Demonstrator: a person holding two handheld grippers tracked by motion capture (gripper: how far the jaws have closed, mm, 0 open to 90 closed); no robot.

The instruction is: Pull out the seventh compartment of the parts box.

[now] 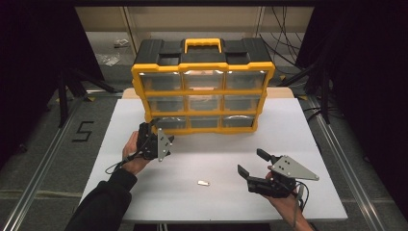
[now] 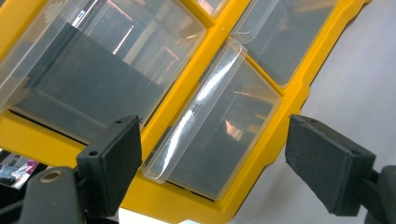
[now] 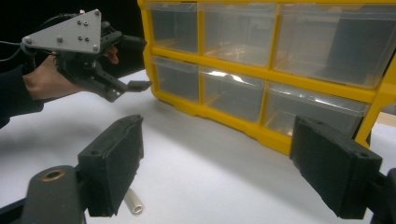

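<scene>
Bottom-left drawer [image 2: 215, 135] of the yellow organizer [image 1: 203, 91] sits shut in its frame, and my left gripper [image 1: 150, 134] hovers just in front of it, jaws wide apart and touching nothing. My right gripper [image 1: 255, 167] hangs well apart from the organizer, jaws also spread and empty, with a small white tube [image 1: 203, 183] lying on the table [image 1: 308, 144] near it.

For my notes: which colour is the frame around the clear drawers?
The frame is yellow, with a black top; the high view shows it best.
</scene>
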